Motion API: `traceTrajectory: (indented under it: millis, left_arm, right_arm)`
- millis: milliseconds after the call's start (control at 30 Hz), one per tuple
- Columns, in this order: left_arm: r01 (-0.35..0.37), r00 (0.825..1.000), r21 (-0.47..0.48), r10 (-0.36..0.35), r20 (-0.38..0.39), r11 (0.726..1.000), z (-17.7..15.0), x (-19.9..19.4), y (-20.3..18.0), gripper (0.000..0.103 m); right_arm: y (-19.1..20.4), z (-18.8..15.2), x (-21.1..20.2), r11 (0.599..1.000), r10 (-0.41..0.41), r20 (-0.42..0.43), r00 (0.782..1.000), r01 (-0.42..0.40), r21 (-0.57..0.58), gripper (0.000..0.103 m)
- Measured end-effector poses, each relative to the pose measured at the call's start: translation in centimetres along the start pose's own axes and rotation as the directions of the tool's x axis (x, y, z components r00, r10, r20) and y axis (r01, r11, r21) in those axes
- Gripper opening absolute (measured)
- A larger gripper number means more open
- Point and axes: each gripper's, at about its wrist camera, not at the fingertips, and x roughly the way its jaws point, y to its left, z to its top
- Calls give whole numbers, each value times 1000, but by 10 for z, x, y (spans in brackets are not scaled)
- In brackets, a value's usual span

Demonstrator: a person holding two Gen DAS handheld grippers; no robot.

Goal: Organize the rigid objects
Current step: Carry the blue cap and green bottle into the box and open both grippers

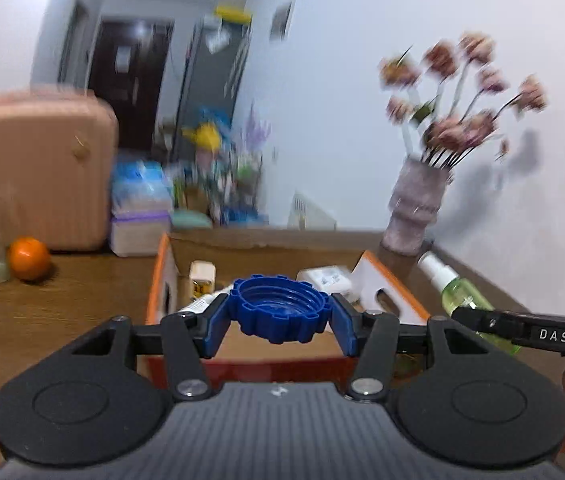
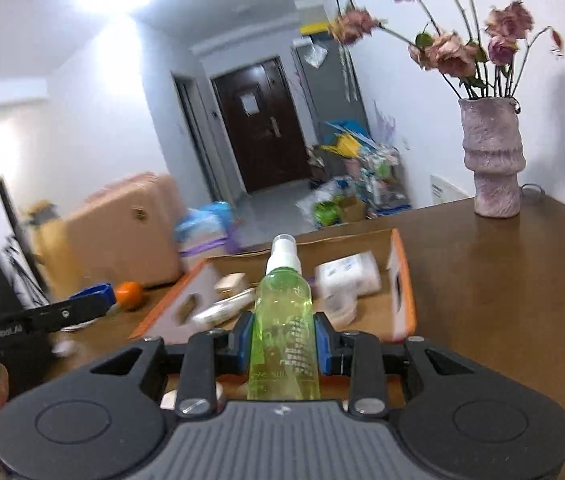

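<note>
The brown worktop (image 2: 502, 280) fills the lower right of the right wrist view, and a pink suitcase (image 1: 34, 168) stands at the left of the left wrist view. An open cardboard box (image 1: 266, 246) with orange edges sits mid-frame in both views, already holding a white packet (image 2: 348, 276), a tube (image 2: 222, 308) and a small bottle (image 1: 201, 276). A mauve vase (image 2: 490, 160) of dried flowers stands at the upper right, well apart from the box. An orange (image 1: 28, 258) lies at the left, beside the suitcase. The right gripper (image 2: 282, 340) has its jaws pinching a green spray bottle (image 2: 284, 320) round the body, nozzle pointing away over the box. The left gripper (image 1: 280, 320) has its jaws pinching a blue cap (image 1: 280, 308), hollow side up, low in the centre of its frame, above the box's near edge. The two grippers are close together, so I judge they could knock each other if both lower at once. The bottle is smooth and round, so it may slip or twist in the jaws. Dropped from this height, the cap could bounce out, or the bottle could roll against the packet and tip over the low wall.
</note>
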Motion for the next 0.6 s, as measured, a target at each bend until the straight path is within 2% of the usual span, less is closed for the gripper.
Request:
traceTrajectory:
  millis: [133, 233, 300, 400, 500, 600]
  left_arm:
    - [-50, 994, 42, 54, -96, 998, 19, 83, 7, 54]
    - [-77, 981, 43, 83, -177, 996, 22, 134, 12, 54]
    - [-87, 974, 63, 98, -204, 994, 16, 155, 13, 54]
    - [-126, 965, 76, 140, -223, 989, 3, 173, 12, 54]
    - [-130, 955, 69, 144, -258, 989, -4, 185, 14, 55]
    - [-137, 957, 28, 140, -256, 990, 1, 182, 19, 63]
  right_arm:
    - [-9, 24, 69, 985, -136, -130, 982, 121, -121, 30]
    - [-13, 26, 111, 962, -222, -219, 950, 178, -205, 30]
    - [-11, 25, 131, 943, -267, -260, 928, 195, -270, 30]
    - [-4, 17, 148, 910, -317, -291, 903, 203, -361, 30]
    - [2, 8, 164, 887, -345, -322, 882, 194, -419, 29]
    - [5, 3, 177, 861, -370, -317, 873, 195, -470, 29]
